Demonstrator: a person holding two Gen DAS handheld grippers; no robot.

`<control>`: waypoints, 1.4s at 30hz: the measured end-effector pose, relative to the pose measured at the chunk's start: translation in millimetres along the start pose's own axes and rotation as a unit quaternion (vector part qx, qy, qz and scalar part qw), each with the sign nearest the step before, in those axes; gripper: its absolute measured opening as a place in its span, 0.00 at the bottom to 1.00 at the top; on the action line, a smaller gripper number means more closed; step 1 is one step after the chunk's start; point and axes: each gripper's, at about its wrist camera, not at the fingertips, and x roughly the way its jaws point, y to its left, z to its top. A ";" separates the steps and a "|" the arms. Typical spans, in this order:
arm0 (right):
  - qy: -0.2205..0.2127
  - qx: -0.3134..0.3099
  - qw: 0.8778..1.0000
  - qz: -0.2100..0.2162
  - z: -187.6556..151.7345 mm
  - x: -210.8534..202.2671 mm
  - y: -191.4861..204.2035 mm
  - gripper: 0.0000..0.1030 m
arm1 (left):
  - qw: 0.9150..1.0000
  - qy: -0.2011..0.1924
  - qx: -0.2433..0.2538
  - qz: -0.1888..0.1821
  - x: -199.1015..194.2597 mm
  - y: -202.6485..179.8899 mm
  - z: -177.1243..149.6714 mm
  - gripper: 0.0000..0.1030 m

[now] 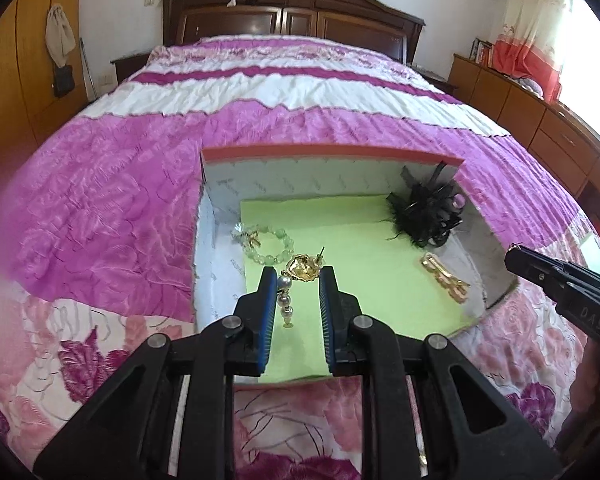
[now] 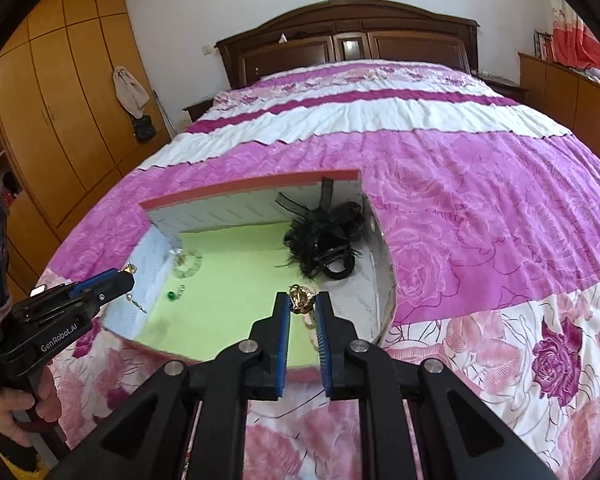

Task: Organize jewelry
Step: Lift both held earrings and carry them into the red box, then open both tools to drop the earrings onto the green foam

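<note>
An open box (image 1: 328,156) with a green lining (image 1: 340,220) lies on the bed. In it are a green bead bracelet (image 1: 276,245), a black feather hair piece (image 1: 424,216) and a gold clip (image 1: 446,276). My left gripper (image 1: 298,276) holds a gold earring (image 1: 303,267) with a drop of grey pearls (image 1: 284,300) between its fingertips, above the lining. In the right wrist view, my right gripper (image 2: 304,304) is shut on a gold piece (image 2: 301,299) over the box (image 2: 252,186), with the hair piece (image 2: 320,240) beyond. The left gripper (image 2: 128,276) hovers at the box's left wall.
The pink and white floral bedspread (image 1: 140,200) surrounds the box. A dark wooden headboard (image 1: 292,12) stands at the far end. Wooden wardrobes (image 2: 60,100) line the left, low cabinets (image 1: 540,120) the right. A small green stone (image 2: 173,295) lies on the lining.
</note>
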 end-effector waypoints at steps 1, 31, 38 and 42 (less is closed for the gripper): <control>0.003 0.001 1.000 -0.002 -0.1 4.7 -1.5 0.14 | 1.000 0.006 -0.003 0.000 6.0 0.9 -0.5 0.13; 0.012 0.047 0.999 0.008 -6.7 22.8 -19.5 0.30 | 0.999 0.037 -0.007 -0.017 14.8 -2.0 -8.4 0.19; 0.002 0.053 0.998 0.019 -8.8 -7.1 -14.0 0.30 | 0.999 0.030 0.007 -0.024 -14.3 -7.6 -15.3 0.20; 0.004 0.054 0.998 0.025 -15.7 -25.0 -9.2 0.31 | 0.999 0.032 0.012 -0.030 -28.8 -10.7 -22.1 0.20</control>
